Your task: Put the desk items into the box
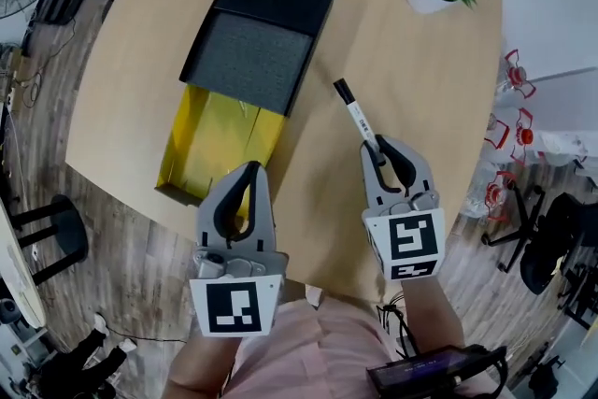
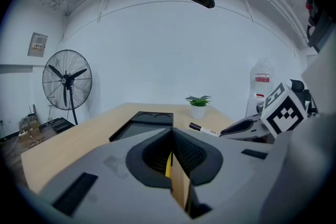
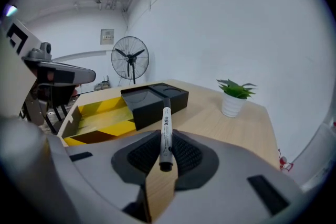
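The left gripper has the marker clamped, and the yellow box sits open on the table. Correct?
Not quite: the right gripper has the marker clamped between its fingers, as the right gripper view shows; the left gripper is shut and empty. The yellow box does sit open on the table.

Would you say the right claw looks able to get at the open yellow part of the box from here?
Probably yes: the right claw, shut on the marker, has only bare table between it and the yellow box, whose near half lies uncovered by the black tray.
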